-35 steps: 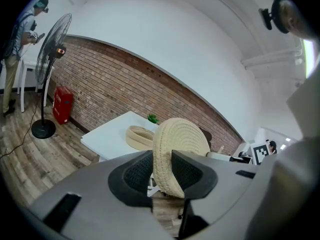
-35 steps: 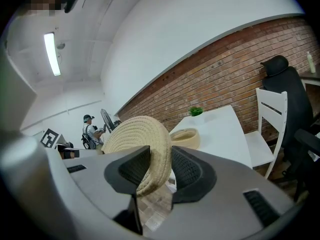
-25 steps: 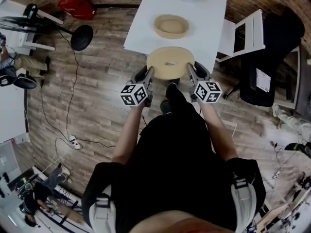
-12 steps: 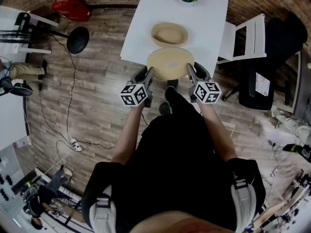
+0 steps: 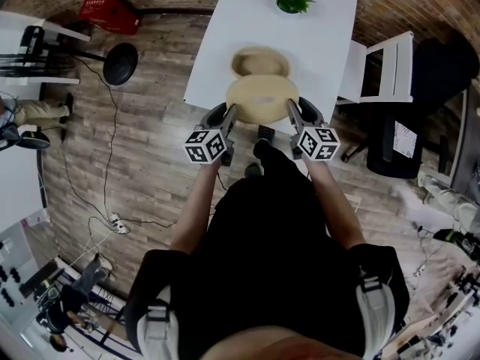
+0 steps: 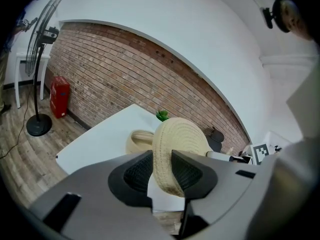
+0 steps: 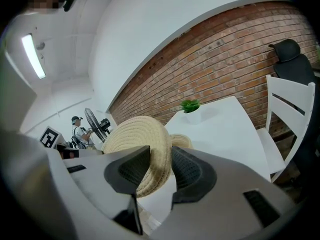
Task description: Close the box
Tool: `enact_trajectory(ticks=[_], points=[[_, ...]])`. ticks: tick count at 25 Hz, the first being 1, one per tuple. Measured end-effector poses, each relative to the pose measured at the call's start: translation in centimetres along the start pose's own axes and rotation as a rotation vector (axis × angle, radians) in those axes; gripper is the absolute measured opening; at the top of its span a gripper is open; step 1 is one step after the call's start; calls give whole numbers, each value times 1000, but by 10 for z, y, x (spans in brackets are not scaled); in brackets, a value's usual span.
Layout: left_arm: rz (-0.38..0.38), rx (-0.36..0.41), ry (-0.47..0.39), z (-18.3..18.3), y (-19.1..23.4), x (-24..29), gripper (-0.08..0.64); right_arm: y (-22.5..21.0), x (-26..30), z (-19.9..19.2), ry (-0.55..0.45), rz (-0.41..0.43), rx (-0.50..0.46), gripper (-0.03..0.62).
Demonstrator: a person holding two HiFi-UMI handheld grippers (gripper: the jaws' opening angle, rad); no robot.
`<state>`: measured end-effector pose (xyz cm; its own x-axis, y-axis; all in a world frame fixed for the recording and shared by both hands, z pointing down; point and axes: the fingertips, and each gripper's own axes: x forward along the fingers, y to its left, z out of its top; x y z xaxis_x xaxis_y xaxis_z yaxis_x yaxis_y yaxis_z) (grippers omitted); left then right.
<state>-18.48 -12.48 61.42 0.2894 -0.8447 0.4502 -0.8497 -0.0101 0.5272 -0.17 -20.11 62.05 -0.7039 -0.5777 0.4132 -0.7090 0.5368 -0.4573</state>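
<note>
I have the woven round lid [image 5: 261, 100] between my two grippers, one on each side of it. My left gripper [image 5: 227, 115] is clamped on the lid's left rim, and its pads press the woven edge [image 6: 167, 170]. My right gripper [image 5: 295, 113] is clamped the same way on the opposite rim [image 7: 156, 165]. Both sets of jaws stand fairly wide, because the rim is thick.

The open woven box [image 5: 259, 60] sits on the white table [image 5: 221, 47], straight ahead of both grippers and lower than the lid. From above, the lid's far edge overlaps the box's near rim. The box lies midway between my grippers, so neither arm is nearer.

As I judge it, the lid must go forward, away from me, until it is centred over the box, and then straight down with both sides level.
</note>
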Motion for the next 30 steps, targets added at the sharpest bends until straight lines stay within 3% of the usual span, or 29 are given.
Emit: enact_trajectory(ticks=[15, 30], points=[[51, -17, 25, 29, 26, 51, 129, -29, 65, 22, 85, 32, 3, 133], [52, -24, 71, 41, 45, 77, 127, -41, 88, 18, 109, -6, 53, 134]])
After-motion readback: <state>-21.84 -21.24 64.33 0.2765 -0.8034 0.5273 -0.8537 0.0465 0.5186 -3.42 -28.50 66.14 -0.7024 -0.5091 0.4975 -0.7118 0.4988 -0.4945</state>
